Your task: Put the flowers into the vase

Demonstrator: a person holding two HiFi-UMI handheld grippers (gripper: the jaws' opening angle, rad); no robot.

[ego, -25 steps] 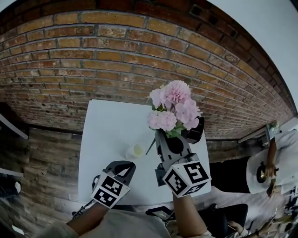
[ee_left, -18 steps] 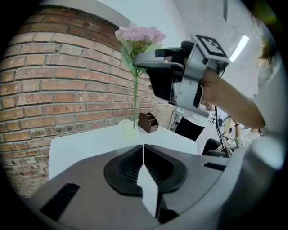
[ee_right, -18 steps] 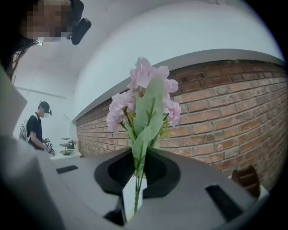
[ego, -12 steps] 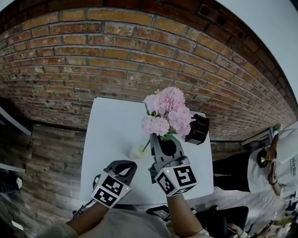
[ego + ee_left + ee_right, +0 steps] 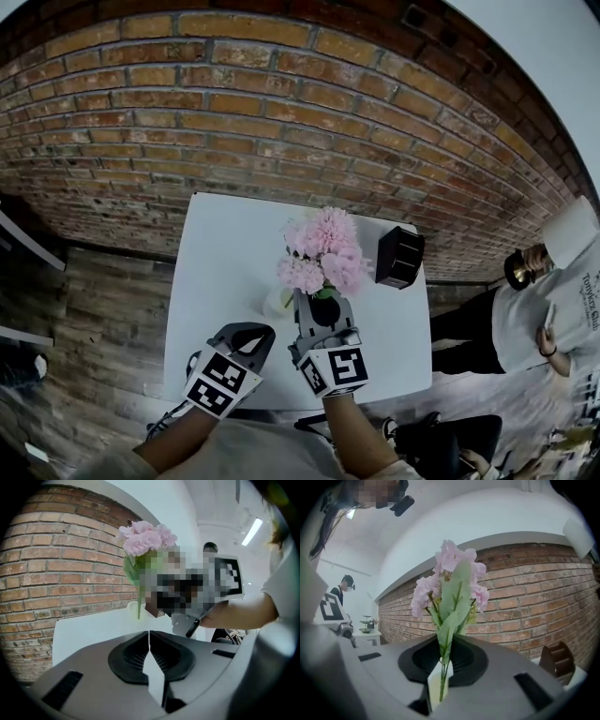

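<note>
The task is in its middle part and it is not finished. The bunch of pink flowers (image 5: 320, 251) is held by its green stems in the right gripper (image 5: 323, 302), whose jaws are narrowed onto the stems, with the blossoms standing upright above the jaws. The bunch is carried over the middle of the white table (image 5: 225, 244), and the small pale vase (image 5: 277, 303) stands on the table just to the left of this gripper, close under the stems. In the right gripper view the lower ends of the stems are seen in front of the pale vase, but it cannot be told whether they are already inside its mouth or only beside it. The left gripper (image 5: 251, 333) is kept at the near edge of the table, with its jaws brought together on nothing, apart from the vase. A dark container (image 5: 399, 258) is placed at the far right of the table. What is left, as it is judged, is that the stems are guided fully into the vase and then released.
</note>
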